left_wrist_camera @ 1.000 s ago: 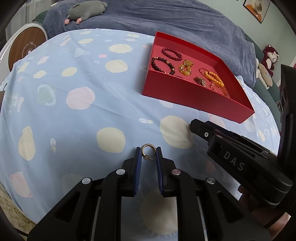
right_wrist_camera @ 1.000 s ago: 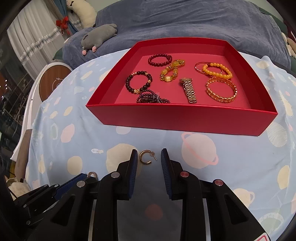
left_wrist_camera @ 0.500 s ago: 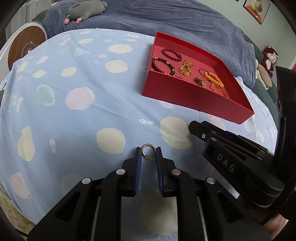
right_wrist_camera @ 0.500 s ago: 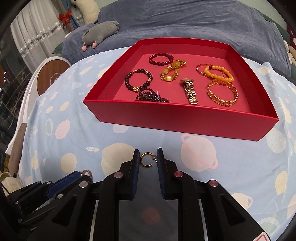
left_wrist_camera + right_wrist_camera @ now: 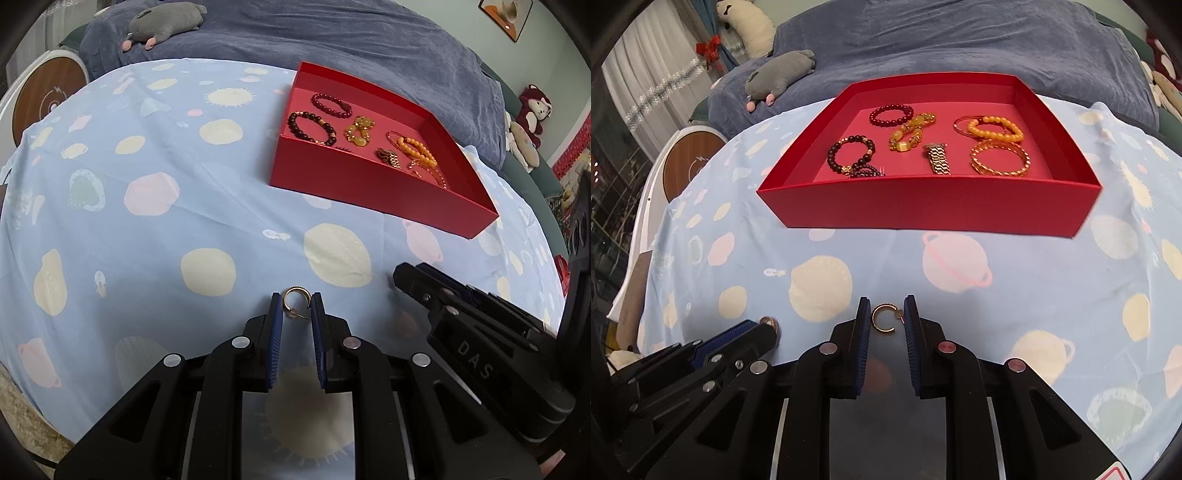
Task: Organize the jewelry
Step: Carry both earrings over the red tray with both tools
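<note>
My left gripper is shut on a small gold hoop earring just above the blue patterned cloth. My right gripper is shut on a second gold hoop earring, also low over the cloth. The right gripper shows in the left wrist view to the right of the left one. The left gripper shows in the right wrist view at lower left. A red tray lies beyond both and holds several bracelets and a watch band. The tray also shows in the left wrist view.
A round table under a blue planet-print cloth carries everything. A blue-covered bed with a grey plush toy lies behind. A round wooden stool stands at the left. Plush toys sit at far right.
My right gripper closed from open onto the earring and lifted slightly; the tray now looks lower and nearer in its view. My left gripper kept hold of its earring.
</note>
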`<state>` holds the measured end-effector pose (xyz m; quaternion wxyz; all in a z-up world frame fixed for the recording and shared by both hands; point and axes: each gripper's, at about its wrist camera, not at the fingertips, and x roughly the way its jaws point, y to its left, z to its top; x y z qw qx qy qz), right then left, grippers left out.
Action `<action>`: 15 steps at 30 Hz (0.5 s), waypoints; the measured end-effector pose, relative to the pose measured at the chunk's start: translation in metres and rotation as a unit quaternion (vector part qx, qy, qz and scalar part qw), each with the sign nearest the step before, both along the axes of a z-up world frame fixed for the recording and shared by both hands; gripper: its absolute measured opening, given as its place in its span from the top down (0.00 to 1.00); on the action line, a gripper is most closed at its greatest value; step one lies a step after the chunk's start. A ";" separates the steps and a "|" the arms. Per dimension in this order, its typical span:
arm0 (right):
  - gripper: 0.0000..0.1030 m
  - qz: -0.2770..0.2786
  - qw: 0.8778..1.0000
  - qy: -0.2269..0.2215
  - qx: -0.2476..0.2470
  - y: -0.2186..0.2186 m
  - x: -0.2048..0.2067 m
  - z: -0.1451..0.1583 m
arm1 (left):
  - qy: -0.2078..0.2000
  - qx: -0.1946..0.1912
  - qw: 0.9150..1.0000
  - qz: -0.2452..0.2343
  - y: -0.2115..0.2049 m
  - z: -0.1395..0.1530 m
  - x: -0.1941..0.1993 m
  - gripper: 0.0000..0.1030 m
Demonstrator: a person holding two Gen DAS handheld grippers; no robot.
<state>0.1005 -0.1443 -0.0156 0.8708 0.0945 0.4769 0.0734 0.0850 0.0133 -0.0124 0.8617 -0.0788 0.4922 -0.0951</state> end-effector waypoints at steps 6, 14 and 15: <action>0.83 -0.019 1.000 -0.001 0.014 -0.015 -0.020 0.006 | -0.005 0.003 1.000 -0.009 -0.008 0.007 -0.005 0.85; 0.83 -0.039 0.999 -0.013 0.023 -0.035 -0.040 0.018 | -0.011 0.005 1.000 -0.021 -0.020 0.016 -0.013 0.85; 0.83 -0.041 0.999 -0.014 0.024 -0.037 -0.042 0.020 | -0.012 0.004 1.000 -0.022 -0.022 0.017 -0.013 0.85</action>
